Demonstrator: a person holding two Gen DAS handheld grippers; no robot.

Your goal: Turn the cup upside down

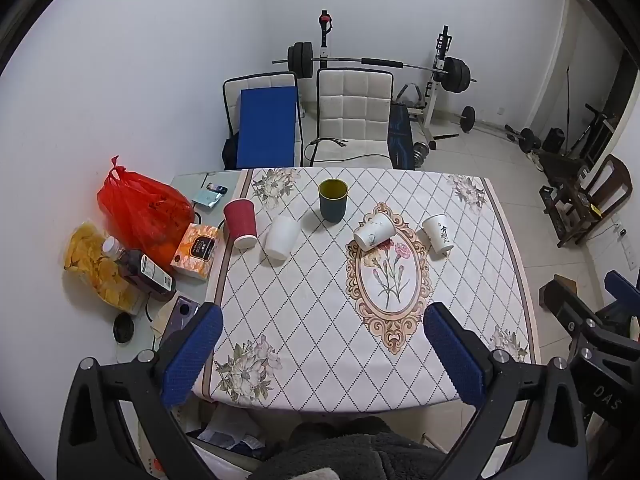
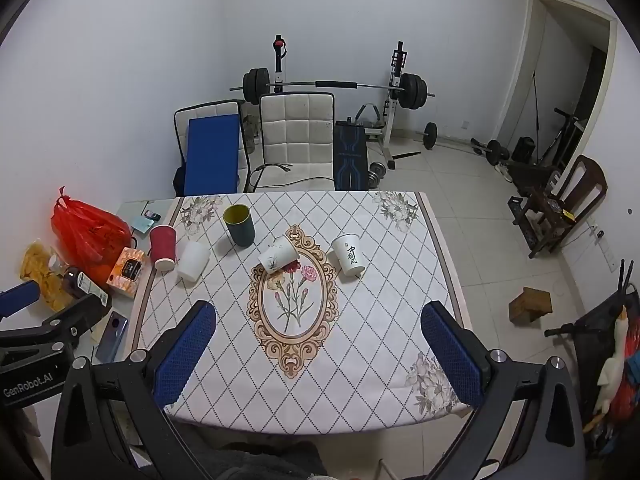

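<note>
Several cups stand on the patterned tablecloth (image 1: 320, 320). A dark blue cup with a yellow inside (image 1: 333, 200) (image 2: 239, 225) stands upright, mouth up. A red ribbed cup (image 1: 241, 223) (image 2: 163, 247), a plain white cup (image 1: 282, 237) (image 2: 193, 260) and a white cup with black writing (image 1: 438, 234) (image 2: 349, 255) stand upside down. A white printed cup (image 1: 374, 231) (image 2: 278, 255) lies tilted on its side. My left gripper (image 1: 322, 356) and right gripper (image 2: 318, 354) are both open and empty above the table's near edge.
Left of the cloth are a red bag (image 1: 140, 208), a chips bag (image 1: 96, 264), a bottle (image 1: 140, 268), an orange box (image 1: 196, 250) and a phone (image 2: 112, 336). Chairs (image 1: 352, 116) and a barbell rack (image 1: 380, 64) stand behind the table.
</note>
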